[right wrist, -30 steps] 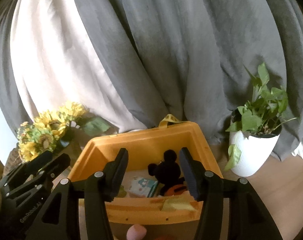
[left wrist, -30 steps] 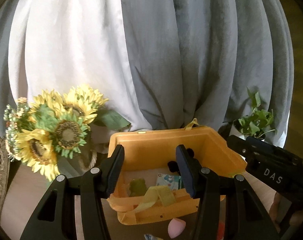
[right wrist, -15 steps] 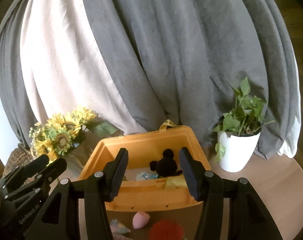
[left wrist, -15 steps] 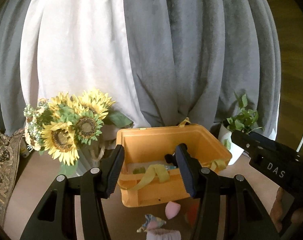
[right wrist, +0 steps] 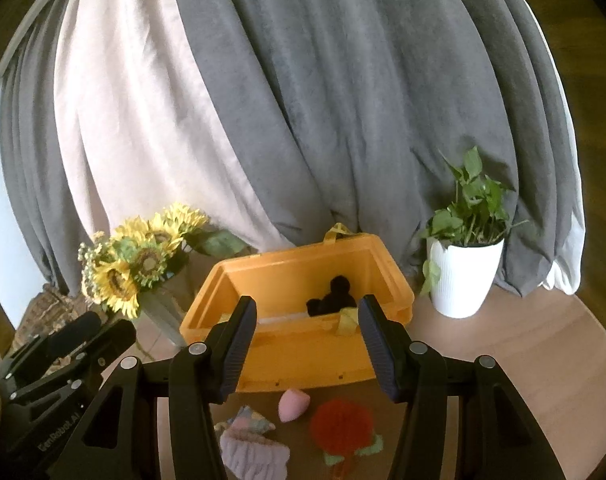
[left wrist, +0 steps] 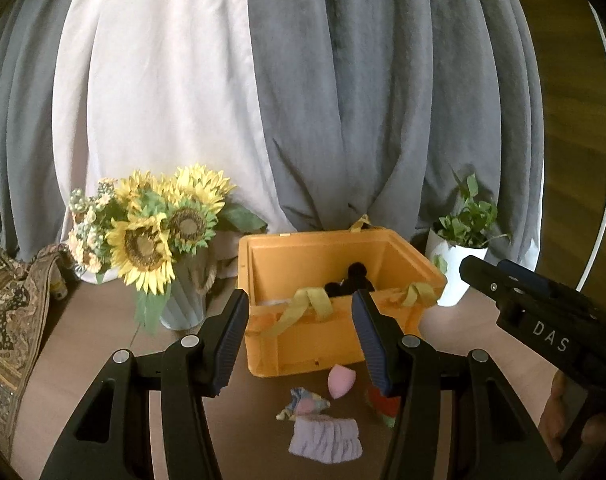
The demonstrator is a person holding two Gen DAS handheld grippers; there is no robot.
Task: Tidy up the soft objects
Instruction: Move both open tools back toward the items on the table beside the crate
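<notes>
Left wrist view: left gripper [left wrist: 299, 336] has its jaws spread with nothing between them, aimed slightly downward over the table [left wrist: 103, 320]. Beyond them at 12 o'clock stands the orange bin [left wrist: 323, 344], a black plush [left wrist: 351, 280] already inside, so sorting looks partly done. 4 soft things lie outside, just before the bin's near wall, probably waiting their turn: a pink sponge [left wrist: 341, 376], a pastel cloth [left wrist: 303, 404], a lilac cloth [left wrist: 327, 442] at 6 o'clock and a red knit piece [left wrist: 385, 404] partly behind the right finger. Right gripper [right wrist: 307, 340] is likewise spread and empty, pitched the same way; it enters the left view at 3 o'clock. Sunflowers [left wrist: 151, 236] sit at 10 o'clock, a plant [right wrist: 465, 276] at 2, clear of the work.
</notes>
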